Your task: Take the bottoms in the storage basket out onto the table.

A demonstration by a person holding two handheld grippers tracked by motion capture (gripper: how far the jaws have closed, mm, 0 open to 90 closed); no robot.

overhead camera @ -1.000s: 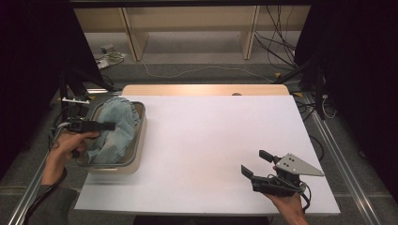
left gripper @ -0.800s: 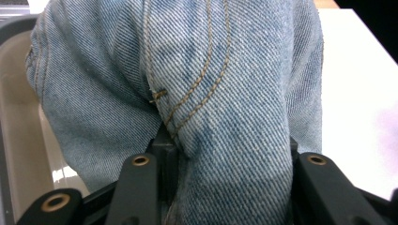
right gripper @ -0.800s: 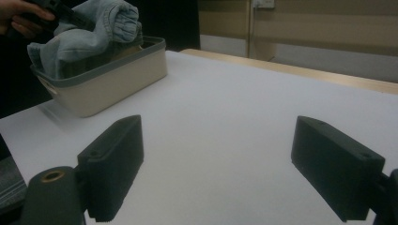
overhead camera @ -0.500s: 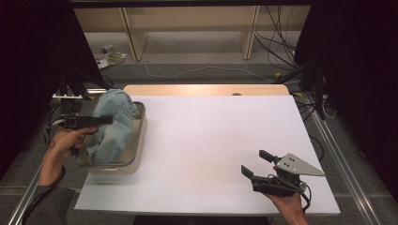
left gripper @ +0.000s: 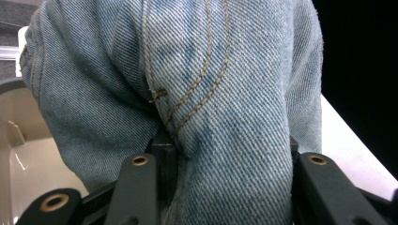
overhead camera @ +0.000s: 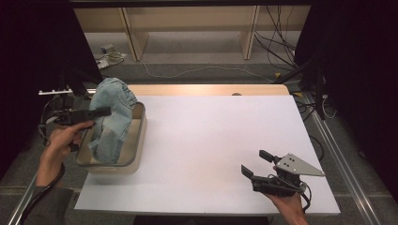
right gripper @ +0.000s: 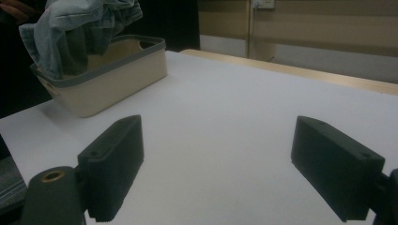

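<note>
High view first: at about nine o'clock on the white table [overhead camera: 211,140] stands a beige bin [overhead camera: 139,136], and the left gripper [overhead camera: 104,111] holds a bundle of blue jeans [overhead camera: 111,117] lifted partly out of it, the top of the denim raised above the rim while the lower end hangs inside the bin. The step in hand looks like drawing the jeans out of the bin; the next move probably calls for lifting higher until the trailing cloth clears the rim, then carrying it toward the open table at three o'clock. The right gripper [overhead camera: 256,163] rests low near five o'clock, well apart from the bin, its jaws spread with nothing between them. Left gripper view: a thick fold of the jeans [left gripper: 216,93], with its tan double stitching, is pinched between the two black jaws, a closeness of grip the high view cannot show; a pale corner of the bin [left gripper: 19,154] sits at eight o'clock. Right gripper view: the jaws stand wide apart over bare table [right gripper: 225,140], and at ten o'clock the bin [right gripper: 117,75] appears side-on with its grey rim, the jeans [right gripper: 75,23] bunched above it, which shows how much cloth is yet inside.
</note>
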